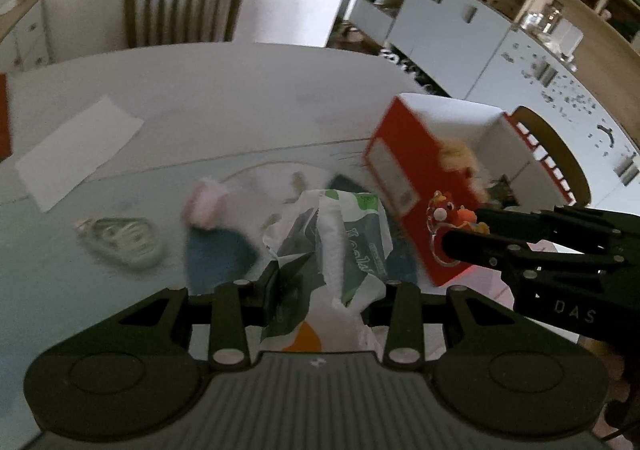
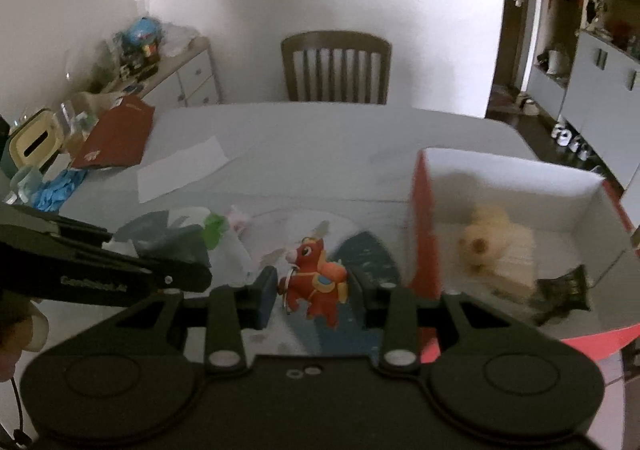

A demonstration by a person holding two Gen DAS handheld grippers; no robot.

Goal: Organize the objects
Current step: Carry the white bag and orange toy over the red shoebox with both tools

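My left gripper (image 1: pixel 328 282) is shut on a crumpled white, green and grey plastic bag (image 1: pixel 336 246), held above the table. My right gripper (image 2: pixel 314 286) is shut on a small red and orange toy horse keychain (image 2: pixel 316 278); the left wrist view shows that toy (image 1: pixel 444 211) with its metal ring at the right gripper's tips, in front of the box. A red cardboard box (image 2: pixel 418 217) with a white inside stands open at the right. A cream plush toy (image 2: pixel 494 246) and a dark wrapper (image 2: pixel 568 290) lie in it.
On the pale table (image 1: pixel 224 89) lie a pink soft item (image 1: pixel 206 201), a clear pouch (image 1: pixel 124 240), a white paper sheet (image 1: pixel 76 151) and dark blue pieces (image 1: pixel 218 254). A red folder (image 2: pixel 116 137), blue gloves (image 2: pixel 56 189) and a tissue box (image 2: pixel 34 139) sit far left. A wooden chair (image 2: pixel 336 67) stands behind.
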